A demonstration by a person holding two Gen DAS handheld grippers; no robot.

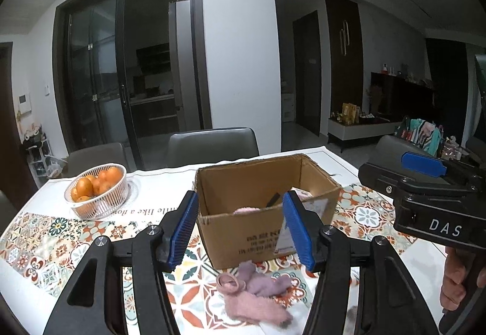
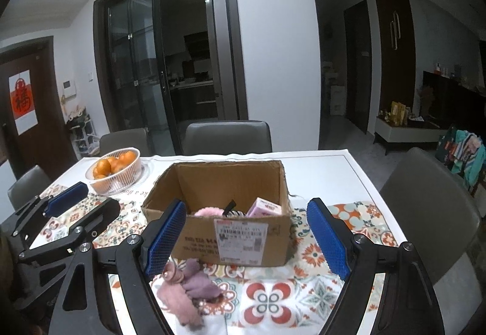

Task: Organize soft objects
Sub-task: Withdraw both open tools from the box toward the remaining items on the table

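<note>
Fuzzy pink socks [image 1: 252, 295] beside cardboard box [image 1: 243, 231]

Dim, cool indoor light; strong fisheye bending with black corners, dark doorways, and slight blur near the bottom edge.

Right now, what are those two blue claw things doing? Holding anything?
Left gripper: open, holding nothing.
Right gripper: open wide, holding nothing.
</note>
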